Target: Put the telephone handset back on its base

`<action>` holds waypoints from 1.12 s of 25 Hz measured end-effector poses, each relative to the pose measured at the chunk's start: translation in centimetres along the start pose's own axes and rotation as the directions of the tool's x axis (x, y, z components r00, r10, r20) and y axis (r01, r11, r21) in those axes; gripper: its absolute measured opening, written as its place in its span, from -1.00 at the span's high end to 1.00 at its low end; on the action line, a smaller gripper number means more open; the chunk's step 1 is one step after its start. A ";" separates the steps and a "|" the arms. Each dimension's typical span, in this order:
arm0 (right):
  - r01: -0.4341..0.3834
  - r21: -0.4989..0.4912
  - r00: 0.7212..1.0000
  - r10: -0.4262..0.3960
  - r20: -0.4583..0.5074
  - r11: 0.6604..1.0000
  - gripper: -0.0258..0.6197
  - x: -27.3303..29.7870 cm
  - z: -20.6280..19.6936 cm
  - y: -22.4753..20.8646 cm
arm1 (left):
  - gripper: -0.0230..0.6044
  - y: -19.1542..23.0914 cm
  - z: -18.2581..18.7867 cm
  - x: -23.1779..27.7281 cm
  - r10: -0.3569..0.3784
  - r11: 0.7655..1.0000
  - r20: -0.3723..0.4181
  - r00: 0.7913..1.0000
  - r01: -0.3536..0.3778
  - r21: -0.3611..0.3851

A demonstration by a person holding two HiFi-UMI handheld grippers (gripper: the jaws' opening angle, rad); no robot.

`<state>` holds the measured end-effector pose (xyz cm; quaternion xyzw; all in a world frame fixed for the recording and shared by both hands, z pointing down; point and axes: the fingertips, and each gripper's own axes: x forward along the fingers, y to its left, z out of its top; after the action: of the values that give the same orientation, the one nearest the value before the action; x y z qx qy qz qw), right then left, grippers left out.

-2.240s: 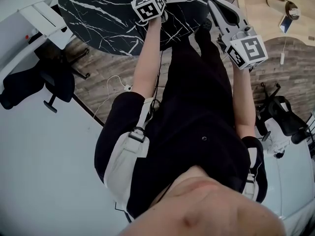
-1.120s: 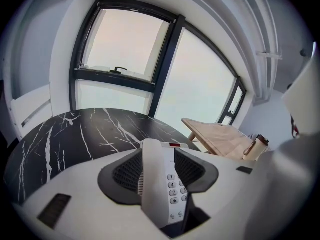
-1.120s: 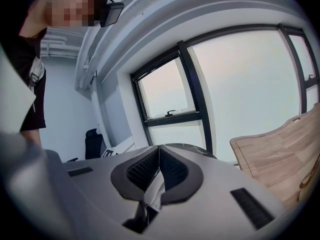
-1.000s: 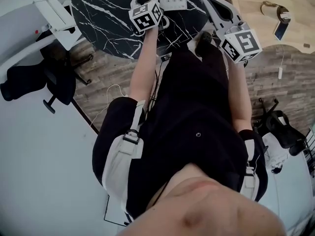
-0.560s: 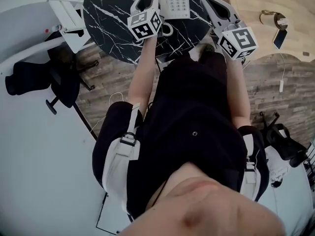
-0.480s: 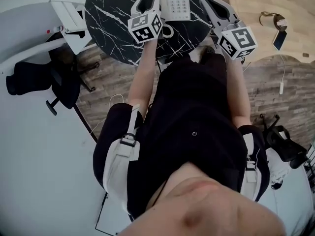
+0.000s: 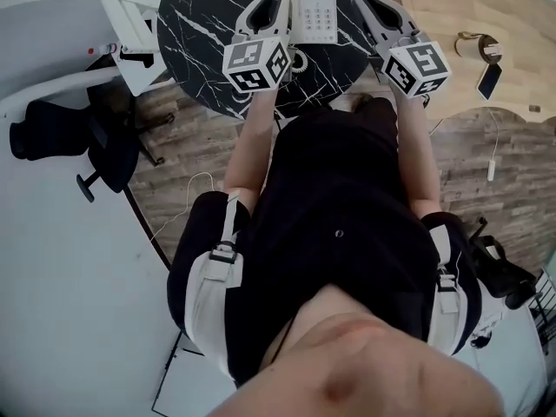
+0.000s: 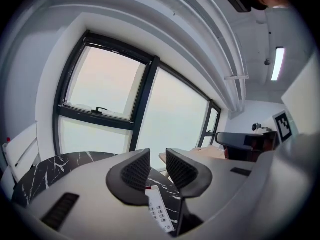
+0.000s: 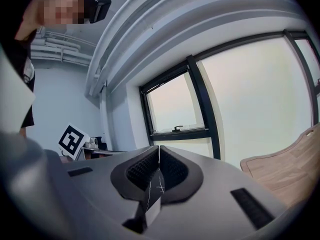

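Here the white push-button telephone [image 7: 314, 11] lies on the round black marble table [image 7: 200, 33], between both claws. The left claw [image 8: 158, 156] is closing, with a gap and nothing inside it. The right claw [image 9: 158, 151] is clenched, empty. I cannot tell the handset from its base.

- desk [image 7: 200, 24]: black marble-look top, white veins, glossy
- telephone [image 7: 314, 16]: white plastic, smooth
- right hand-held gripper [image 9: 158, 151]: grey plastic shell, matt; pads [image 9: 141, 170] black, finely ribbed
- floor [image 7: 174, 146]: grey-brown wood-look planks, matt
- second desk [image 7: 452, 7]: pale wood top, grain visible
- person's top [image 7: 347, 233]: black cloth, matt
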<state>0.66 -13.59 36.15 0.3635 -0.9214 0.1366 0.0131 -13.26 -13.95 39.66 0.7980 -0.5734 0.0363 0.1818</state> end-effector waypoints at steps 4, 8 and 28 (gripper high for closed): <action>-0.028 -0.008 1.000 0.028 0.008 1.000 0.82 0.5 0.4 0.7 | 0.70 -0.4 1.3 -1.5 -0.003 1.000 0.028 1.000 0.002 0.023; -0.054 -0.018 0.998 0.054 0.010 0.998 0.82 1.0 0.5 1.6 | 0.82 -0.4 2.2 -2.7 0.002 0.999 0.049 0.999 -0.004 0.038; -0.072 -0.043 0.997 0.071 -0.031 0.997 0.83 1.1 -0.1 2.0 | 0.85 -1.4 2.0 -2.6 -0.033 0.999 0.026 0.999 0.032 0.028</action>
<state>-1.49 -12.85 35.87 0.3280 -0.9363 0.1222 0.0296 -13.20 -11.87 36.72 0.8101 -0.5621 0.0307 0.1636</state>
